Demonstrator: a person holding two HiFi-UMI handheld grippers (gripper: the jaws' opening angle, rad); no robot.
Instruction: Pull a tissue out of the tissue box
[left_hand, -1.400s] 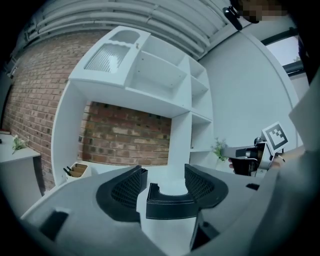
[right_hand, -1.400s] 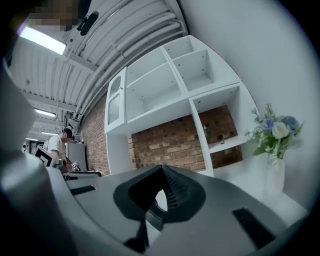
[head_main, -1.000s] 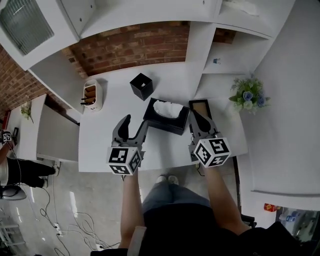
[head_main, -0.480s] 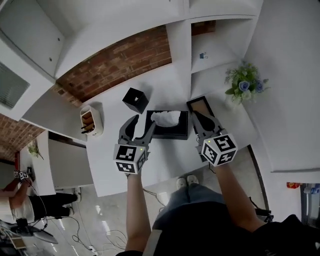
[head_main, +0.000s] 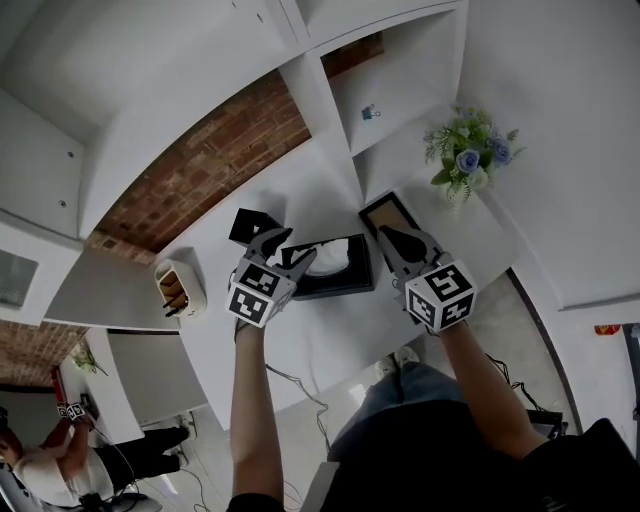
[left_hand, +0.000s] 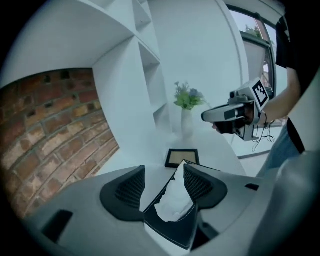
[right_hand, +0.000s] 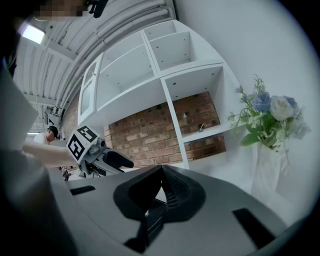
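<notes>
A black tissue box (head_main: 340, 282) lies on the white table (head_main: 330, 340), with a white tissue (head_main: 333, 253) standing up from its slot. My left gripper (head_main: 290, 248) is open at the box's left end. In the left gripper view its jaws stand apart on either side of the tissue (left_hand: 175, 200), which rises from the box (left_hand: 176, 229) without being pinched. My right gripper (head_main: 390, 236) hovers by the box's right end. In the right gripper view its jaws (right_hand: 161, 170) meet at the tips with nothing between them.
A framed picture (head_main: 390, 212) lies flat just behind the right gripper. A vase of flowers (head_main: 463, 162) stands at the far right. A small black cube box (head_main: 250, 224) and a white holder (head_main: 178, 288) sit to the left. A white shelf upright (head_main: 330, 130) rises behind.
The head view has tilted and swung. My left gripper has moved forward from the table's front to the box, its jaws now either side of the tissue. The right gripper stays beside the box.
</notes>
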